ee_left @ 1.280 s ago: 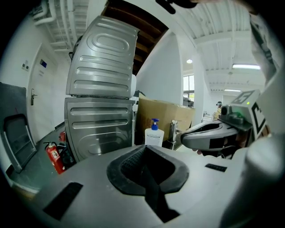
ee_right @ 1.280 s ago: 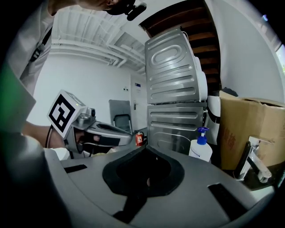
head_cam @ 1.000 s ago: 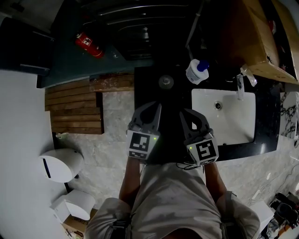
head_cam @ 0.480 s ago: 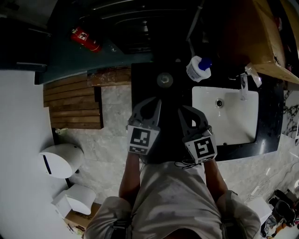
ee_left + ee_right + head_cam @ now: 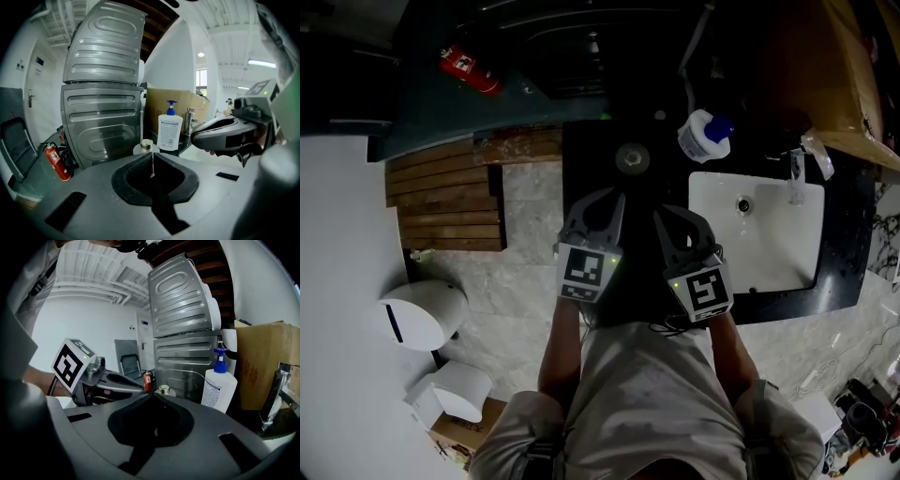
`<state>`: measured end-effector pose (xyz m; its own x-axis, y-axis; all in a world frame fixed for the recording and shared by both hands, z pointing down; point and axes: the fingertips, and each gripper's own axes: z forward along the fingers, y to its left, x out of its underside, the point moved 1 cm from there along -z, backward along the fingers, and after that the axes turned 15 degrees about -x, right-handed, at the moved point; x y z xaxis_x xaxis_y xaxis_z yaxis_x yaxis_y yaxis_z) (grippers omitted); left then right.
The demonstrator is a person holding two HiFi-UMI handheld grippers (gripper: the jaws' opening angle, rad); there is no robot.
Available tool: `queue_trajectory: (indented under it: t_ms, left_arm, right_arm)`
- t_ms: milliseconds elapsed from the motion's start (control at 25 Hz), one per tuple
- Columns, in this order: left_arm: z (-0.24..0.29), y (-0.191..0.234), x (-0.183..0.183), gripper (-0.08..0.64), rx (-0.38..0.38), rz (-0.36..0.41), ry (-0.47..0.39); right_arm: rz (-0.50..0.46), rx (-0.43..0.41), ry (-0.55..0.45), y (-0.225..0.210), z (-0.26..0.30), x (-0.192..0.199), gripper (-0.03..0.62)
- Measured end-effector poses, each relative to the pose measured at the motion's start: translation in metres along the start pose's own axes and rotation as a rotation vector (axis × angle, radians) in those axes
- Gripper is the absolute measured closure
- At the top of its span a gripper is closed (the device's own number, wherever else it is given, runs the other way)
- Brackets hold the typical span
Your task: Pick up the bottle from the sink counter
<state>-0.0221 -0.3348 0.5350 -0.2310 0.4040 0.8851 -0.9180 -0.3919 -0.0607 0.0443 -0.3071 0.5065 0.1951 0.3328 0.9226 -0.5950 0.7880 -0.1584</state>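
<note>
— Both claws have been nudged forward a bit since a second ago. The left claw (image 5: 609,199) and right claw (image 5: 667,217) are now held further over the dark counter (image 5: 591,155), and the right one's been drawn a touch closer to the left. The bottle (image 5: 701,139) hasn't been shifted at all.

— ok, and the jaws? anything pinched?

— Nope. The left claw's jaws are seen pressed together tip to tip in its own view, and the same is seen for the right claw. Neither is closed on any object.

— so where's the bottle parked?

— It's stood upright on the counter, ahead and to the right of the right claw and well apart from it, at the far left corner of the sink (image 5: 759,253). White body, blue pump. It's opaque, so the fill level can't be told.

— other containers?

— A small round jar (image 5: 631,159) with a gold lid is found straight ahead of the left claw's tips, left of the bottle. The lid's on, so the contents can't be seen. The white sink basin is laid out to the right of the right claw, drain showing, with the faucet (image 5: 795,173) at its far edge. A cardboard box (image 5: 848,84) is stood beyond the bottle, further right, and what's inside is hidden.
</note>
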Motion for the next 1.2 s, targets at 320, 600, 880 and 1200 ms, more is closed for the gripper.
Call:
queue_trajectory:
  t_ms: [320, 600, 880, 1200]
  left_arm:
    - [0.012, -0.002, 0.01, 0.557, 0.013, 0.007, 0.03]
    - [0.022, -0.002, 0.02, 0.46, 0.024, 0.022, 0.058]
    - [0.031, 0.002, 0.027, 0.414, 0.023, 0.025, 0.076]
    - [0.045, 0.002, 0.027, 0.348, 0.033, 0.019, 0.076]
  right_arm:
    - [0.016, -0.01, 0.012, -0.007, 0.011, 0.008, 0.597]
    - [0.014, -0.02, 0.02, -0.011, 0.017, 0.013, 0.597]
    - [0.032, -0.019, 0.035, -0.015, 0.02, 0.02, 0.597]
    - [0.031, -0.019, 0.038, -0.016, 0.022, 0.022, 0.597]
